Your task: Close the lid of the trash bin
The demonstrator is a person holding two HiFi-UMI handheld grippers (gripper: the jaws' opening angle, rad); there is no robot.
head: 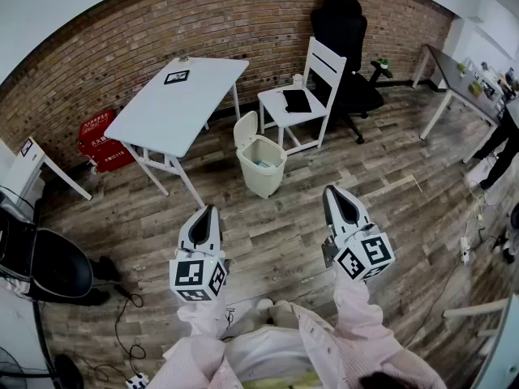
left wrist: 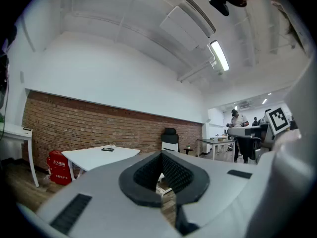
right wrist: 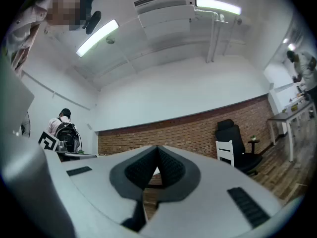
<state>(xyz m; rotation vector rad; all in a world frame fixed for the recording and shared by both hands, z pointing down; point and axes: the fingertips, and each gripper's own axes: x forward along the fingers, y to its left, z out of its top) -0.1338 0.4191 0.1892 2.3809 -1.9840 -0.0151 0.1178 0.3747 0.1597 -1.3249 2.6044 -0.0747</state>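
Bin (head: 261,181) stands on the floor (head: 284,237) between table (head: 174,108) and chair (head: 296,104), lid (head: 245,128) tipped up and something pale inside, well ahead of the left gripper (head: 208,211) and right gripper (head: 332,193), both with jaws together, holding nothing.

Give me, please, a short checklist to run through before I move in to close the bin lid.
1. Lid stands up, open and free to swing down: ok.
2. Bin upright on the floor: ok.
3. Nothing sticks out over the bin's rim: ok.
4. Left gripper empty, jaws together: ok.
5. Right gripper empty, jaws together: ok.
6. Lid within touch of a gripper: not ok. Both are held well short of the bin, with bare floor between.
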